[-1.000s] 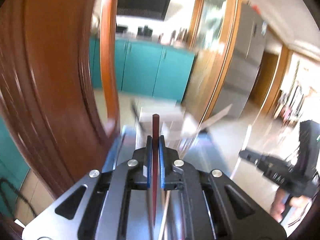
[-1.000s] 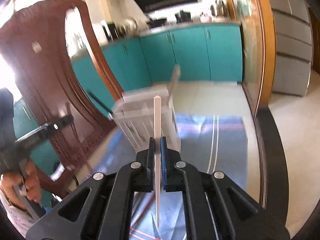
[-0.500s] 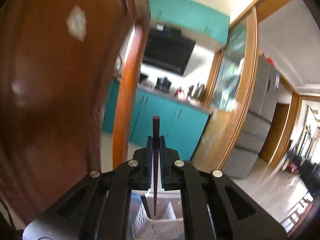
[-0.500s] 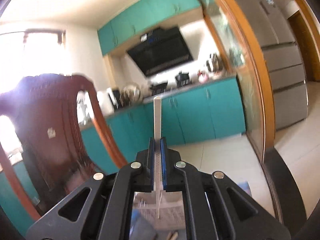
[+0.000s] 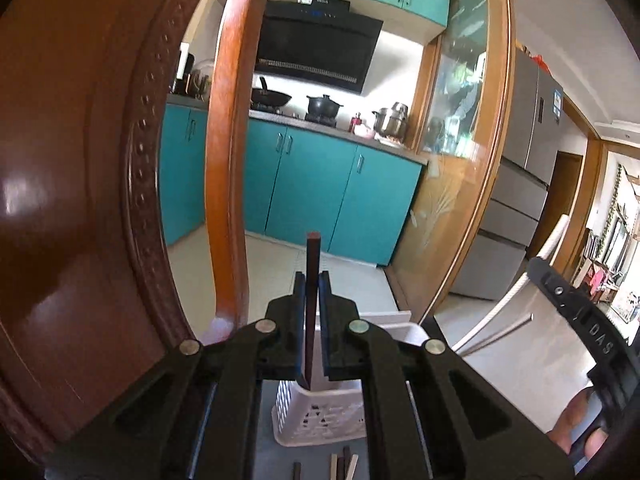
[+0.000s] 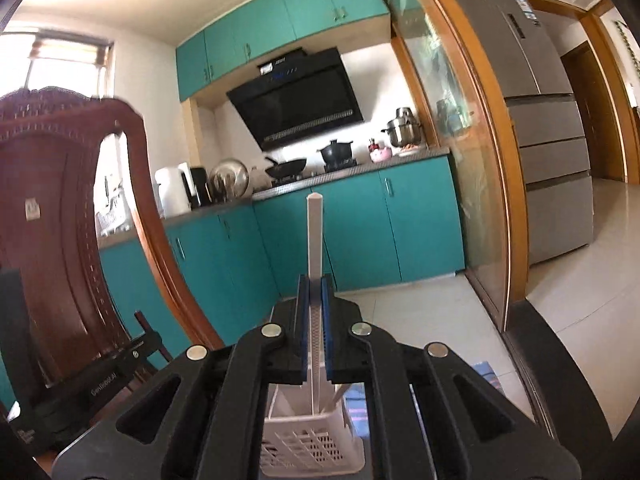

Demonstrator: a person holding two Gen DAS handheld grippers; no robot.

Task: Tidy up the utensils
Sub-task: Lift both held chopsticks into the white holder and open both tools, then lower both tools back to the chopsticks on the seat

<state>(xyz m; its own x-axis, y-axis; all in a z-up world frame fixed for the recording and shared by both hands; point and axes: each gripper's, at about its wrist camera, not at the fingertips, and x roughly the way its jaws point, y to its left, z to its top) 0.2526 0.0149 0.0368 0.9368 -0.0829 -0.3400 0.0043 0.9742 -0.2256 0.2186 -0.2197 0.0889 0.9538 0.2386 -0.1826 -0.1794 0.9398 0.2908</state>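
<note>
— Teal kitchen cabinets [image 5: 340,196] fill the background, with a black range hood [image 6: 296,100] above the stove and a carved wooden chair back [image 5: 80,184] close in on the near side. What is the left tool [image 5: 313,300] doing?

— It is clenched on a dark brown chopstick [image 5: 312,280], held upright between its pads. The stick's lower end dips into the white slotted basket [image 5: 320,420] directly below the tool.

— And the right tool [image 6: 314,304]?

— Also clenched, grasping a white chopstick [image 6: 314,240] that stands upright, its lower end inside the same basket [image 6: 304,444], where another pale stick already leans.

— Anything left on the surface?

— A few loose chopsticks [image 5: 344,466], dark and pale, lie on the surface just in front of the basket, under the left tool.
</note>
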